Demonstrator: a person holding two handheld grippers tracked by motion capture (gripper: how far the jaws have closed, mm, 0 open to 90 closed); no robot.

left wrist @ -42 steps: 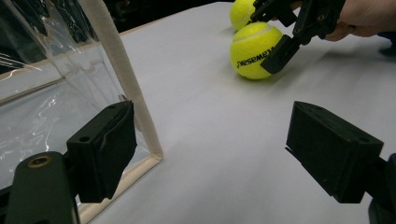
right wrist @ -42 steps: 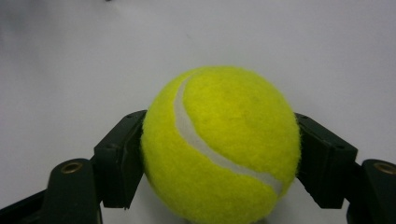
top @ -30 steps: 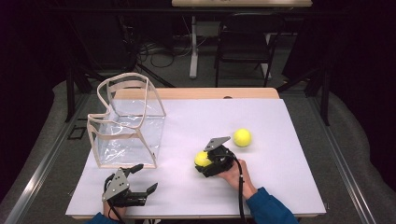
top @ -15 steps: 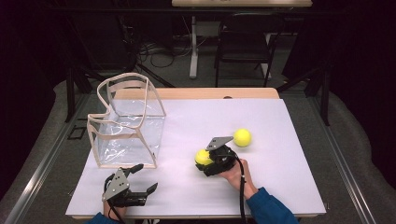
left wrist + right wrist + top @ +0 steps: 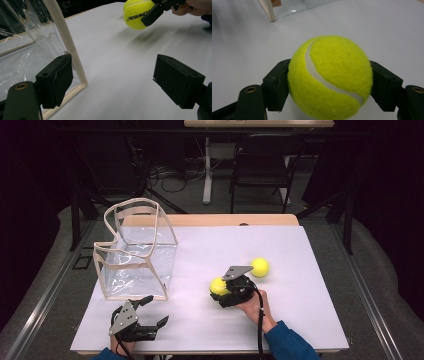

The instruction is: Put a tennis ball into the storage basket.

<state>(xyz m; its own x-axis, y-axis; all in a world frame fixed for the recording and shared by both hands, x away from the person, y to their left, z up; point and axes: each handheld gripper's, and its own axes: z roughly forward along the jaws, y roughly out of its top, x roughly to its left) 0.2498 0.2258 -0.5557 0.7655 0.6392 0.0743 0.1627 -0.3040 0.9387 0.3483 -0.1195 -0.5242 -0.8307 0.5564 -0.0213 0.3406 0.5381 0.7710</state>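
Note:
My right gripper (image 5: 223,290) is shut on a yellow tennis ball (image 5: 218,285), just right of the table's middle. In the right gripper view both jaws press the ball (image 5: 329,77) at its sides. From the left gripper view the ball (image 5: 136,12) hangs a little above the white sheet, over its own shadow. A second tennis ball (image 5: 259,267) lies on the sheet just behind and right of the right gripper. Near the front left edge my left gripper (image 5: 157,310) stands open, nothing between its jaws. Its left jaw is close to the front corner of a clear bag with beige trim (image 5: 62,37).
The clear bag (image 5: 137,252) stands upright and open-topped at the left of the white-covered table (image 5: 300,320). A bare wooden strip (image 5: 210,220) runs along the far edge. Beyond it are a black chair (image 5: 262,175), a white post and floor cables.
My right gripper has lifted slightly and drifted a little away from me with the tennis ball in it. The left gripper and the second ball have stayed put.

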